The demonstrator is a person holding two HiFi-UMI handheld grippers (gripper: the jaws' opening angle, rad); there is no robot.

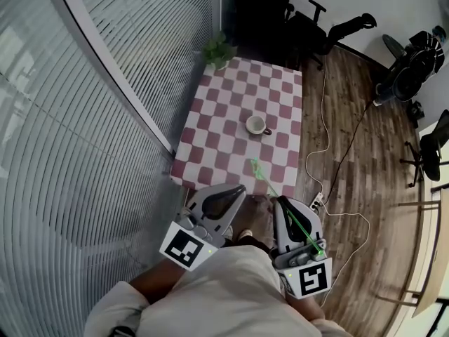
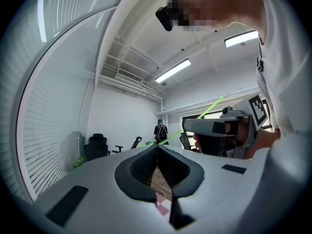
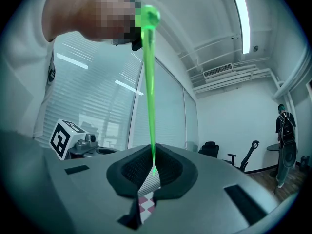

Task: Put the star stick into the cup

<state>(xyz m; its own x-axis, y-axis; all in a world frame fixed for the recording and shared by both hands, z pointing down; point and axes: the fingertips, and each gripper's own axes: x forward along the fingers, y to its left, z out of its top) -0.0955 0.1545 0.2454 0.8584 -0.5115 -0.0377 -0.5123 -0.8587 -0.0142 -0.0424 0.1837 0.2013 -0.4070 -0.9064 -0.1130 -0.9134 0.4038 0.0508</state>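
Note:
The green star stick [image 1: 265, 181] is clamped in my right gripper [image 1: 279, 201], which is shut on it. Its star end juts forward over the near edge of the checkered table [image 1: 224, 142], and its long shaft leans back over the gripper body. In the right gripper view the stick [image 3: 148, 91] rises steeply from the closed jaws of that gripper [image 3: 153, 165]. The white cup [image 1: 258, 125] stands upright mid-table, well ahead of both grippers. My left gripper [image 1: 238, 188] hovers beside the right one, shut with nothing in it; its jaw tips [image 2: 157, 149] meet.
A glass wall with blinds [image 1: 84, 118] runs along the left. A potted plant [image 1: 219, 50] sits at the table's far corner, with office chairs [image 1: 316, 27] beyond. A white cable [image 1: 326, 146] and a power strip [image 1: 317, 201] lie on the wooden floor to the right.

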